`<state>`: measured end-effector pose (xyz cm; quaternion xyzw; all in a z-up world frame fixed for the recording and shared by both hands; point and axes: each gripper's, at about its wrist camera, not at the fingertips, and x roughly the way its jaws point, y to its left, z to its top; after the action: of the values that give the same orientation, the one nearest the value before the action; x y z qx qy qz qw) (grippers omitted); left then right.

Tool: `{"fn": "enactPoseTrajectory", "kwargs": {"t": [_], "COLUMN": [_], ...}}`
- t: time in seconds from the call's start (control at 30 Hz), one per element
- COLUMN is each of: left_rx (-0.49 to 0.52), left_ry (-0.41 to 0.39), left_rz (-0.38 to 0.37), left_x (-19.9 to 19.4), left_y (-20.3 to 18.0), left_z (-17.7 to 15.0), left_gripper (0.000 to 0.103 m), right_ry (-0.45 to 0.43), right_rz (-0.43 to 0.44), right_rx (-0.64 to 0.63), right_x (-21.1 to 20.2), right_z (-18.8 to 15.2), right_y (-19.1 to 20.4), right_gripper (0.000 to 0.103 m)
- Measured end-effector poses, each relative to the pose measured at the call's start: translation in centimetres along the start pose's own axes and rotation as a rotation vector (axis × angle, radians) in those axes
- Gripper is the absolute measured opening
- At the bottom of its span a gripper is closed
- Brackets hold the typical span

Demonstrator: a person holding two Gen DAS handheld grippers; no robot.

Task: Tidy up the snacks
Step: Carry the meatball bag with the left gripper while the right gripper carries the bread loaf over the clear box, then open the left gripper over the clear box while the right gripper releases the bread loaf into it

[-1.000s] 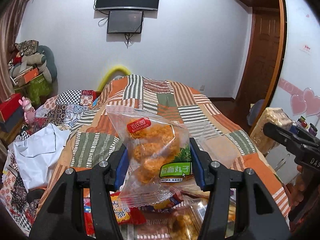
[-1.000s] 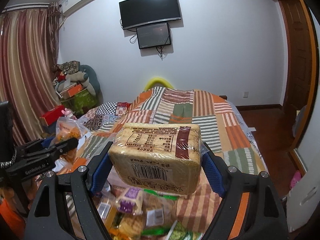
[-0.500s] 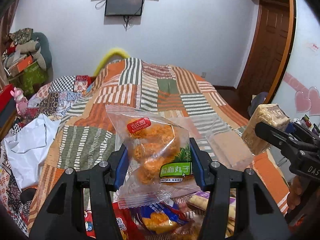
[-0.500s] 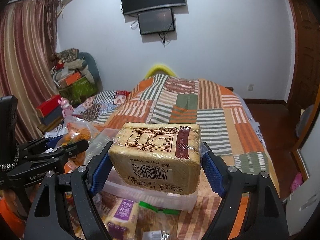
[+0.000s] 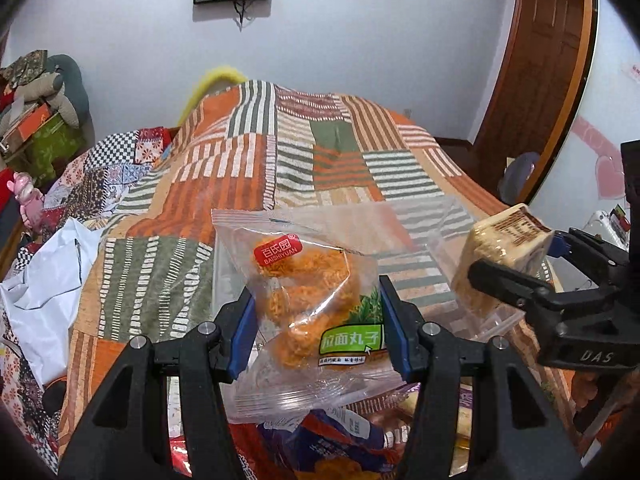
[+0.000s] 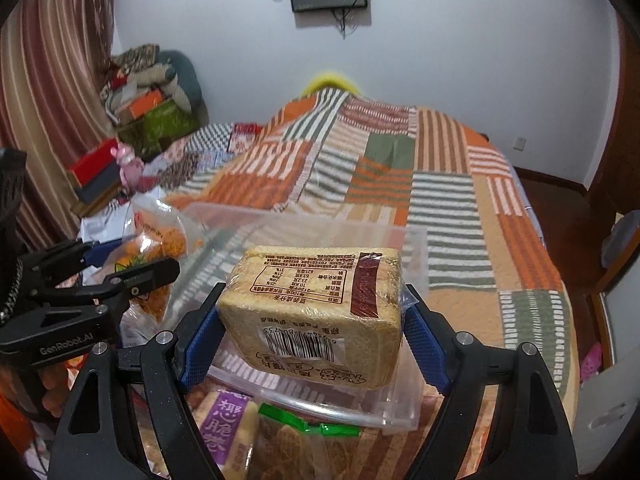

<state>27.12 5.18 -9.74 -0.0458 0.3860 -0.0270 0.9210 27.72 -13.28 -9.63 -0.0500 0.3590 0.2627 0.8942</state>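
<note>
My left gripper is shut on a clear bag of orange noodle balls and holds it over the near end of a clear plastic bin on the bed. My right gripper is shut on a wrapped tan bread block and holds it above the same bin. The bread block also shows in the left wrist view, to the right. The noodle bag also shows in the right wrist view, to the left.
A patchwork striped quilt covers the bed. Several loose snack packs lie just in front of the bin. A white plastic bag lies at the left. Boxes and clutter stand by the curtain; a wooden door is at the right.
Both grippers have moved forward and tilted down with their snacks still held. The clear bin has come into full view under them.
</note>
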Motion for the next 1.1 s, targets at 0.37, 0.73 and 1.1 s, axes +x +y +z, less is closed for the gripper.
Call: {"fn": "enactPoseTrajectory", "kwargs": {"t": [0.37,0.73,1.1], "left_rx": [0.026,0.004,0.037], "left_ry": [0.060,0.075,-0.021], "left_rz": [-0.012,-0.008,0.009], "left_x": [1.7,1.5,-3.1], "left_y": [-0.9,-0.9,-1.3], "left_z": [-0.2,-0.2,-0.3], "left_gripper": [0.056,0.063,0.078], "right_ry": [0.090,0.118,0.065], "right_rz": [0.012,0.013,0.009], "right_rx": [-0.008,-0.004,0.001], "right_x": [2.2,2.4,-0.4], "right_z": [-0.4,-0.8,-0.5], "right_y": [-0.5,-0.4,-0.3], "right_gripper": [0.080,0.081,0.081]}}
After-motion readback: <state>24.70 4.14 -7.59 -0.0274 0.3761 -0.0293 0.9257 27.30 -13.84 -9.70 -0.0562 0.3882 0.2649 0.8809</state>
